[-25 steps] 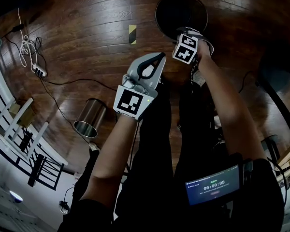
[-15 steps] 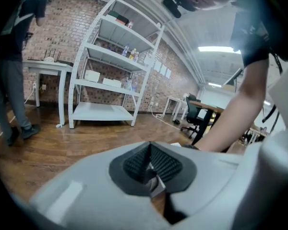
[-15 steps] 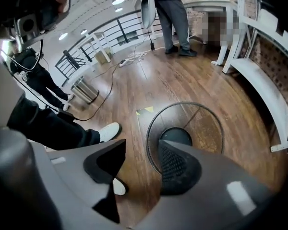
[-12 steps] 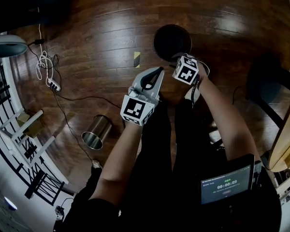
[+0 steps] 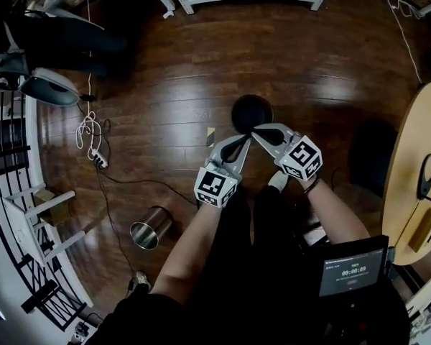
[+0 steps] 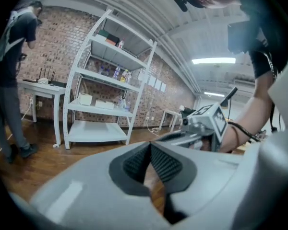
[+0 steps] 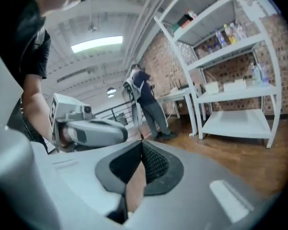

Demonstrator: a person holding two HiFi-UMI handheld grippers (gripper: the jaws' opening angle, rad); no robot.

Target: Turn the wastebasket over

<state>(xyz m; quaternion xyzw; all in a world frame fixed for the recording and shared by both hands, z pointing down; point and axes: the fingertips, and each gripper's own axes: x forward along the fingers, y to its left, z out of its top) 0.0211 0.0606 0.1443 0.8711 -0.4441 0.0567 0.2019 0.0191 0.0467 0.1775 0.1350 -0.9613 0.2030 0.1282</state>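
Head view, black wastebasket (image 5: 251, 111), wooden floor (image 5: 201, 56) all around.

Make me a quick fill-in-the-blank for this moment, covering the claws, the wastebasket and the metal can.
1. The right claw is ____, with nothing between its jaws.
2. The metal can lies on its ____.
3. The black wastebasket stands untouched on the wooden ____.
Missing words: shut; side; floor.
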